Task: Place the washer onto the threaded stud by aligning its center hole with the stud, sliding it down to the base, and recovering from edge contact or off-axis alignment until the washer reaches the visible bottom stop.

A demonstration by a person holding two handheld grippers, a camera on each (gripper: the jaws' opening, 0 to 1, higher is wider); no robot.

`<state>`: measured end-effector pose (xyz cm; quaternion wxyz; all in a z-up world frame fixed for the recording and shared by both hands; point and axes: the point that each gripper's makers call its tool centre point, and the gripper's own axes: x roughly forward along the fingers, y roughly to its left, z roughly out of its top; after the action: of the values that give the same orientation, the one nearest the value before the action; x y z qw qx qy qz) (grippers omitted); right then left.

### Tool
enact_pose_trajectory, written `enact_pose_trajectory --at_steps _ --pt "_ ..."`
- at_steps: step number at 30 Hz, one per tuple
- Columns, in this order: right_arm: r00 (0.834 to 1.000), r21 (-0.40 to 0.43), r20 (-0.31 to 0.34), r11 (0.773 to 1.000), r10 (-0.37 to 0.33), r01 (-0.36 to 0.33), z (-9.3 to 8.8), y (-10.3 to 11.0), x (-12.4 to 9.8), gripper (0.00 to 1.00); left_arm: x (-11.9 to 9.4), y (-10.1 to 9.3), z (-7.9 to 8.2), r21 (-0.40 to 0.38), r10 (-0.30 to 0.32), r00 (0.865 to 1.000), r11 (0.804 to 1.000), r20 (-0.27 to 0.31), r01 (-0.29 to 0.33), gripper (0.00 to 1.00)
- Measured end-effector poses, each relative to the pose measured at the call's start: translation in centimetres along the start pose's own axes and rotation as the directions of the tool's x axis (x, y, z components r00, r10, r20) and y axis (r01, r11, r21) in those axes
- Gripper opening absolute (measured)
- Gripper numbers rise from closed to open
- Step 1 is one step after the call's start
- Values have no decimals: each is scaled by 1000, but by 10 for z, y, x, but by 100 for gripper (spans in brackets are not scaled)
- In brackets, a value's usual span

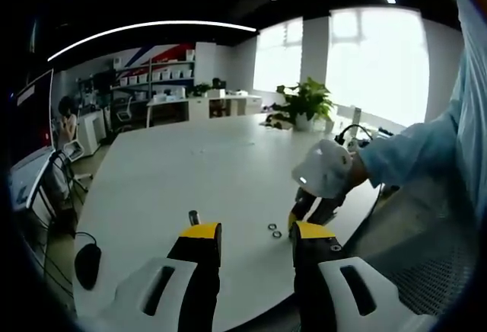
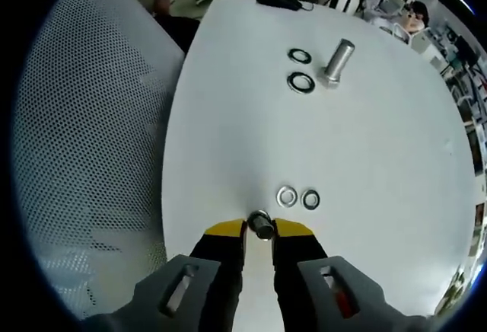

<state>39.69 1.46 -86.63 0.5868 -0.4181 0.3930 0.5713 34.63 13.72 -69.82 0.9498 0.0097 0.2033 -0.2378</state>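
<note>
Right gripper view: the right claw [image 2: 259, 234] points down at the white worktop [image 2: 380, 142], and a short upright metal stud [image 2: 262, 224] stands between its yellow-tipped jaws. The jaws look closed against the stud's sides, steadying it, though the actual contact is hidden by the stud's top. Two washers lie flat just beyond it: a bright washer [image 2: 286, 195] and a darker washer [image 2: 310, 199], side by side and almost touching. Farther off lie a second pair of dark-rimmed washers [image 2: 300, 68] and a second stud [image 2: 338, 60], standing or leaning beside them. A mesh chair back [image 2: 84, 142] lies off the worktop's edge.

Left gripper view: the left claw [image 1: 247, 234] hangs released above the worktop's near edge, jaws well apart and holding nothing. Past its tips lie two small washers [image 1: 274, 230], and the right claw with its white housing comes in from the right, tips down at the worktop. Another stud [image 1: 193, 216] stands near the left jaw.

Handling, as a judgement: each washer is a thin, stiff, light metal ring, smooth and likely to skid on the slick surface. Lying flat, it offers little to pinch. The best hold is probably across the outer rim at opposite points, leaving the centre hole unobstructed for the stud.
</note>
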Motion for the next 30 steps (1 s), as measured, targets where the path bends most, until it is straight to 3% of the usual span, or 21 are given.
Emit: enact_pose_trajectory --at_steps 15,19,24,30 --pt "988 122 151 992 16 -34 20 -13 -26 19 0 1 0 0 2 1000 1000 -1 -2 35" --pt "972 179 236 983 1 -45 33 -19 -34 19 0 0 0 0 1 1000 1000 -2 -1 35" --pt "955 251 291 968 -56 -19 37 -35 -44 19 0 0 0 0 0 1000 1000 -1 0 35" --pt "930 342 305 935 -204 93 35 -63 -52 19 0 0 0 -1 0 1000 1000 -1 0 35"
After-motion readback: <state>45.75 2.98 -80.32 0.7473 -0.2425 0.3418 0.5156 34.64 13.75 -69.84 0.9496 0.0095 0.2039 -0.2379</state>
